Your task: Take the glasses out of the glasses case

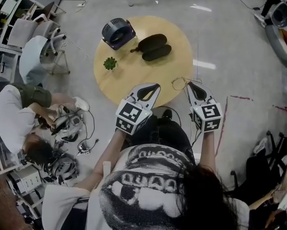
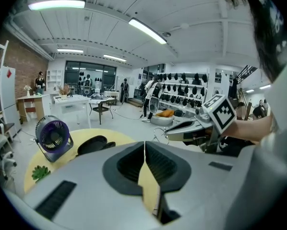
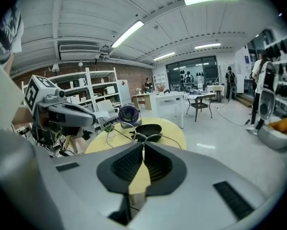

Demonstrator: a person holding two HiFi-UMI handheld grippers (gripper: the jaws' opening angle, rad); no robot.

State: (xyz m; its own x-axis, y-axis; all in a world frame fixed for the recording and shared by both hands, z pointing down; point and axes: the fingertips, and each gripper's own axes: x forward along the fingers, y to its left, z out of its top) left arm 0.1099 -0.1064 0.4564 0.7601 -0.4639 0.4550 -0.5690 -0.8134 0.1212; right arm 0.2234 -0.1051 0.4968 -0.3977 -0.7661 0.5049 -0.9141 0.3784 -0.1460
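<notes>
Pinching the thin wire glasses [image 1: 179, 84] by the middle of the frame, the right hand-held gripper [image 1: 189, 84] hangs over the near rim of the round worktop [image 1: 134, 75], at about 5 o'clock on it in the head view. The glasses are clear of the open black glasses case [image 1: 154, 47], which lies well apart at roughly 11 o'clock from that gripper, its long axis running from 8 to 2 o'clock. The left hand-held gripper [image 1: 155, 86] sits just beside, at 9 o'clock, jaws pressed together on nothing. Setting the frame down seems to be what remains, and the right hand already carries it
</notes>
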